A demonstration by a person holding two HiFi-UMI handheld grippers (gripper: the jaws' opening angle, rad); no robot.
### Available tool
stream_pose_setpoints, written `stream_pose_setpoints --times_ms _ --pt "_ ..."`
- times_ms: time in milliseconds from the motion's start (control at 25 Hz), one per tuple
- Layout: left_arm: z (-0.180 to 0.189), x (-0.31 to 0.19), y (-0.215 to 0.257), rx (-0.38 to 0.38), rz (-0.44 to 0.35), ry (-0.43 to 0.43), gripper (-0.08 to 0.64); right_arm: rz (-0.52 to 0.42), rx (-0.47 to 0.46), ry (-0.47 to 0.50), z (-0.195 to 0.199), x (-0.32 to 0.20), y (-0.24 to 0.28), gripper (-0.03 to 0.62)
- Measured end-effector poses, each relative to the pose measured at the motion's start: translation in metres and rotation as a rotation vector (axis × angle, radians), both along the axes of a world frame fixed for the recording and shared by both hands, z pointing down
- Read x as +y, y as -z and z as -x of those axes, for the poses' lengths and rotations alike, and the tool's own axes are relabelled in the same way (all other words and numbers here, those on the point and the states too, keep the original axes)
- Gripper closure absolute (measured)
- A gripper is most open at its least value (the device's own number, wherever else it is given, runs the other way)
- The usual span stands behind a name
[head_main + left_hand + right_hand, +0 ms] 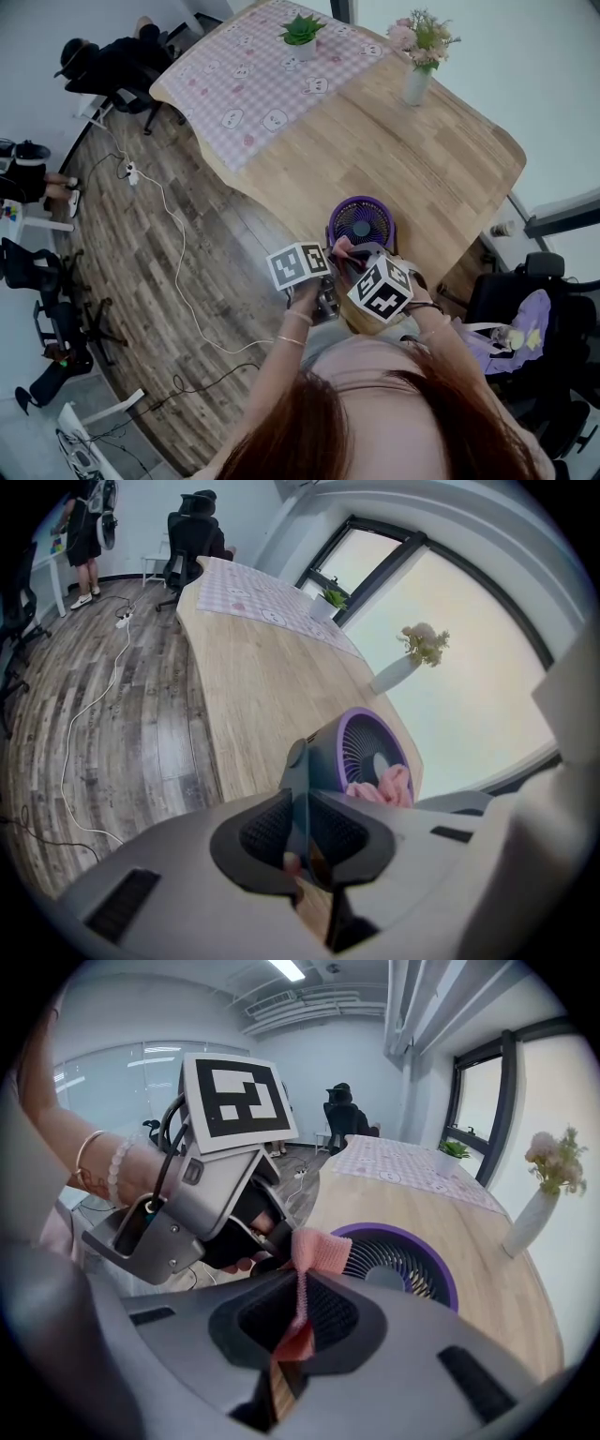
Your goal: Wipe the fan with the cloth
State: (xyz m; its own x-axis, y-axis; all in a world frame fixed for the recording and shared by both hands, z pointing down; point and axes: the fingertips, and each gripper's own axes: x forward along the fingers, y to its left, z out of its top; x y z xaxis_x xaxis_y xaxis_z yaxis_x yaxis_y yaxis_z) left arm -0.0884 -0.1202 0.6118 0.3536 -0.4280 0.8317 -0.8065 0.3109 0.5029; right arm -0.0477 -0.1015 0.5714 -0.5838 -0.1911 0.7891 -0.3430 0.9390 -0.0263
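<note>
A small purple fan stands on the wooden table near its front edge. In the left gripper view my left gripper is shut on a thin dark part at the back of the fan. My right gripper is shut on a pink cloth, and holds it at the near rim of the fan's grille. The left gripper sits just left of the cloth there. In the head view both grippers, left and right, meet at the fan's near side, with the cloth between them.
A white vase of flowers, a potted succulent and a checked tablecloth occupy the table's far part. Office chairs and a white cable are on the wooden floor at left. A dark chair stands at right.
</note>
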Motion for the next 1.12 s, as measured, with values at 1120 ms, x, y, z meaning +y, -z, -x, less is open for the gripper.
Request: stream_pose_setpoints --times_ms 1120 --pt "0.000 -0.001 0.000 -0.008 -0.014 -0.017 0.511 -0.030 0.045 0.078 0.034 -0.042 -0.003 0.569"
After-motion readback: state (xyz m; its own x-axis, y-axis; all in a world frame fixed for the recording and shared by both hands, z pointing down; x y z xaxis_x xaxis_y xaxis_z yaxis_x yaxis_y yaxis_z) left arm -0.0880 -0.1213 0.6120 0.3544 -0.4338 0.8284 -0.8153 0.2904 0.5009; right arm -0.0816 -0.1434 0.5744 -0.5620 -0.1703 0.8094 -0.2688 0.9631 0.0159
